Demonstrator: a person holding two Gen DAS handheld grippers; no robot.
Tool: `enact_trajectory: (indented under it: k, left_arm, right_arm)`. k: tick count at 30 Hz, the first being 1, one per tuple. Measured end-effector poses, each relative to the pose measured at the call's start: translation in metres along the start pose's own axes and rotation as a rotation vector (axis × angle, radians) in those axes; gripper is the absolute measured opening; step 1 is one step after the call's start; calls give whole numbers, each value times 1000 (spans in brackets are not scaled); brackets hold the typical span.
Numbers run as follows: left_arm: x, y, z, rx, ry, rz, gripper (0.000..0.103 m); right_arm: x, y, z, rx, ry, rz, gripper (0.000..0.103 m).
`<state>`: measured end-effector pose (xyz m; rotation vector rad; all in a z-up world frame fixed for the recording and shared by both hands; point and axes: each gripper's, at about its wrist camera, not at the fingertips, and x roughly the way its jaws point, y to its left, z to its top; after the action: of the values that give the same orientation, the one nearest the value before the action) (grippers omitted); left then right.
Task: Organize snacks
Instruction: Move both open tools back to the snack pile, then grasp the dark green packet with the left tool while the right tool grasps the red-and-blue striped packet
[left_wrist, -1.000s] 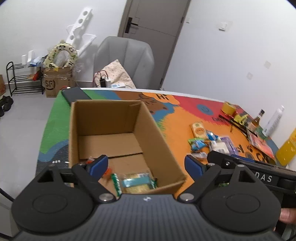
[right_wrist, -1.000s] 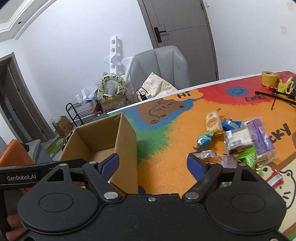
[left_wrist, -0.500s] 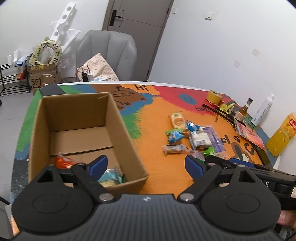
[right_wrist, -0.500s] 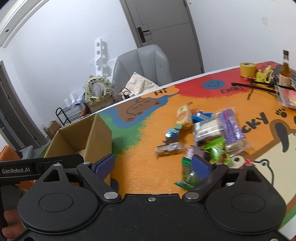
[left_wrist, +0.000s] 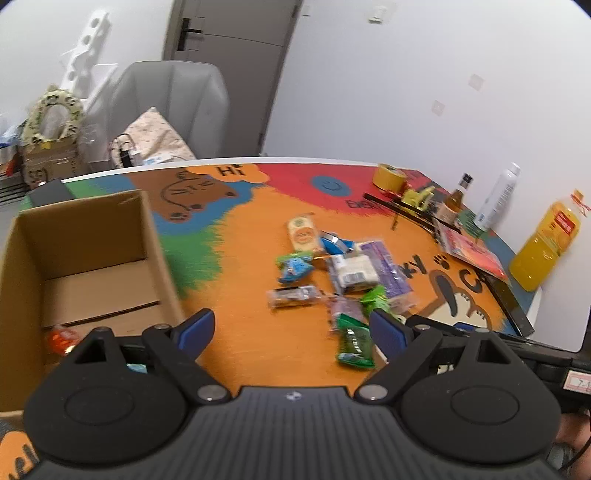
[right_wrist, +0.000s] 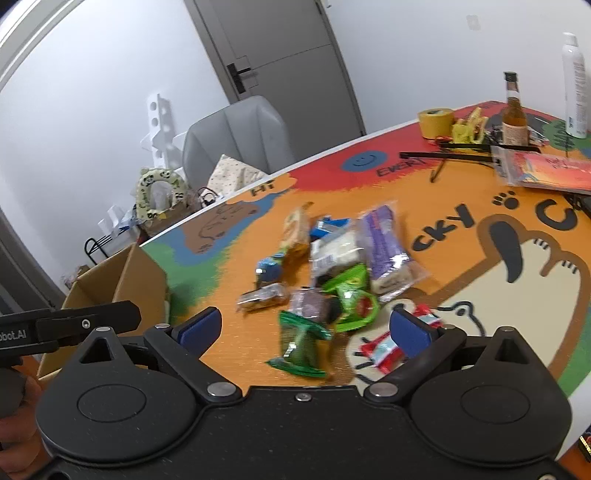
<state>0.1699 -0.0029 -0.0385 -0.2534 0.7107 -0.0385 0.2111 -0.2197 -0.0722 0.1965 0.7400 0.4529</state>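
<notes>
Now both tongs (left_wrist: 291, 326) (right_wrist: 306, 325) empty, right opening wider, box (left_wrist: 85, 258) farther left

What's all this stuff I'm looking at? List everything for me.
cardboard box: one, brown, left on table, orange packet inside
snack packets: about ten, green, blue, purple, tan, red-white, heaped mid-table
dark green packet: one, nearest the right gripper
tape roll: one, yellow, far edge
glass bottle: one, amber, far right
spray bottle: one, white, far right
juice bottle: one, orange, right edge
chair: one, grey, behind table
left gripper: black, blue pads, open, empty
right gripper: same, jaws opening, empty
</notes>
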Motion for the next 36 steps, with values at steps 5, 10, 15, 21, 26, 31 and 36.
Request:
enact_trajectory:
  k: [5,10,15,21,26,31,36]
  left_arm:
    - [14,-14,0,27,-1,-14,89]
    - [33,-22,1,25,16,-26,87]
    - [51,-33,2,44,38,-31,81]
    - [78,-43,-3,51,92,-41,70]
    - [102,-49,-11,46,145,-47,66]
    - [122,-54,-18,52,180,-44,61]
    - [134,-51,-26,35,214,-56,39]
  right_arm:
    - [1,-16,0,14,-20,-29,97]
    - [7,-33,2,46,-9,-41,86]
    - [17,-47,1,67,11,-39,73]
    - [33,-57,-2,73,47,-26,62]
    - [38,-62,-4,69,48,-34,62]
    - [47,-67,-8,62,70,-77,65]
    - [54,-57,-13,-8,72,-115,73]
